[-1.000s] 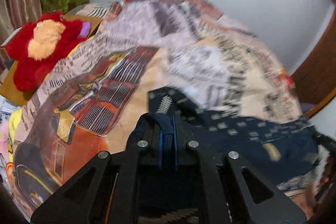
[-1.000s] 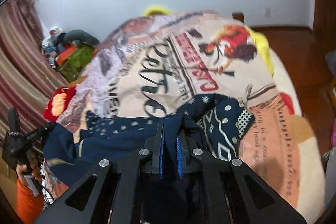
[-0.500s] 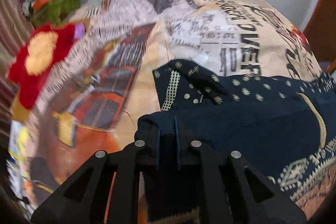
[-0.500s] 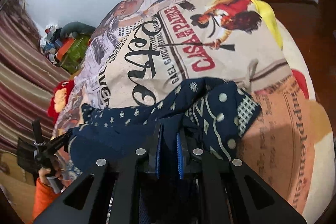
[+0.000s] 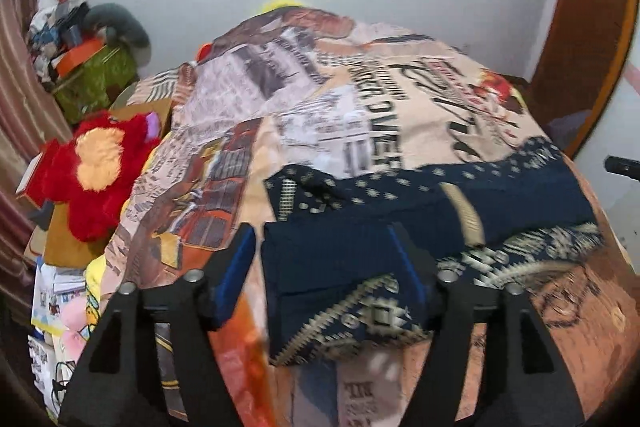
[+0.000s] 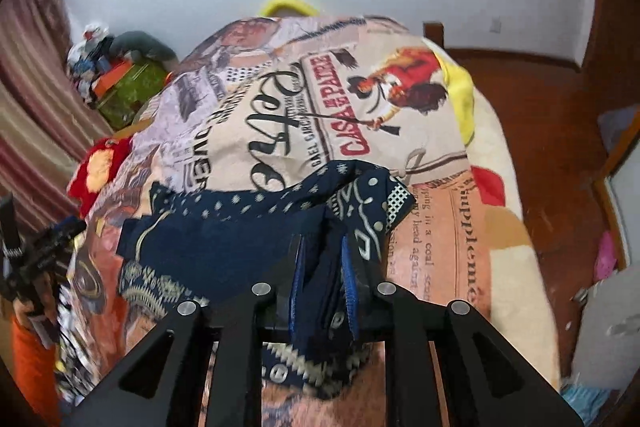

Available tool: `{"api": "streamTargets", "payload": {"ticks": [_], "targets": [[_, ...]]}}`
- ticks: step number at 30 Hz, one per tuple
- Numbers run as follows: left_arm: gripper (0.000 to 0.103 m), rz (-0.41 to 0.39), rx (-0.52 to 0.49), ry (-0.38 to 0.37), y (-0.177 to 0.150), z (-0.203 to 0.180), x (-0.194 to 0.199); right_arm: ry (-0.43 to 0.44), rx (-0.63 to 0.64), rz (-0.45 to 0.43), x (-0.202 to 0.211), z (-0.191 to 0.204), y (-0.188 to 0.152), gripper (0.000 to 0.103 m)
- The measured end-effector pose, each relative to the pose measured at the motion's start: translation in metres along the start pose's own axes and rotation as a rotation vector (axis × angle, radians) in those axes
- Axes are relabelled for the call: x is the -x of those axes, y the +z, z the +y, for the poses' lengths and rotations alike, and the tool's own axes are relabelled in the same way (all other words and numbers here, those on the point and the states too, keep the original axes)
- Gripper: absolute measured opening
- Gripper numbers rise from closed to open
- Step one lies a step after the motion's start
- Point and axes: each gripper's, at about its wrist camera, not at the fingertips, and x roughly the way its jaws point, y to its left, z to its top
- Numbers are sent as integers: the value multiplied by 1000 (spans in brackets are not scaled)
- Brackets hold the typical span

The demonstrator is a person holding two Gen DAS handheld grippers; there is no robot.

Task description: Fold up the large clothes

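My left gripper (image 5: 324, 259) is opening, its jaws wide and clear of the navy garment (image 5: 420, 211) lying folded just ahead on the printed bedspread (image 5: 320, 107); my right gripper (image 6: 323, 281) is only starting to open, cloth still pinched between its pads; I judge that lifting away now could drag that edge and spoil the fold.
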Motion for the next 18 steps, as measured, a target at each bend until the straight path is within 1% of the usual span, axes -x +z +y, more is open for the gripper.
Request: {"api": "streamTargets", "payload": {"ticks": [2,4,5,7,8,9,10,13,16,18], "targets": [[73,9,-23,-25,-5,-12,2,13,47,-2,7,15,-9,15],[73,36,-58,-48,-12,-26,-2,30,85,7,8,30,-17,16],[73,49,-72,-54,-17,-31,-5,39,101,15,7,37,-21,19],[73,81,-98,-69,-26,-44,-13,55,127,24,4,52,-30,39],[73,104,-108,-81,-31,-50,-20,63,139,14,2,58,-34,59],[73,131,-113,-93,-36,-56,-28,72,154,-4,2,65,-38,66],[73,157,-117,-106,-40,-61,-35,81,169,-9,-1,71,-42,66],[73,206,-112,-122,-47,-71,-53,114,195,35,-17,89,-49,66],[73,223,-86,-126,-45,-73,-69,147,205,85,-37,102,-53,66],[73,218,-67,-133,-40,-70,-75,129,238,100,-53,111,-55,66]]}}
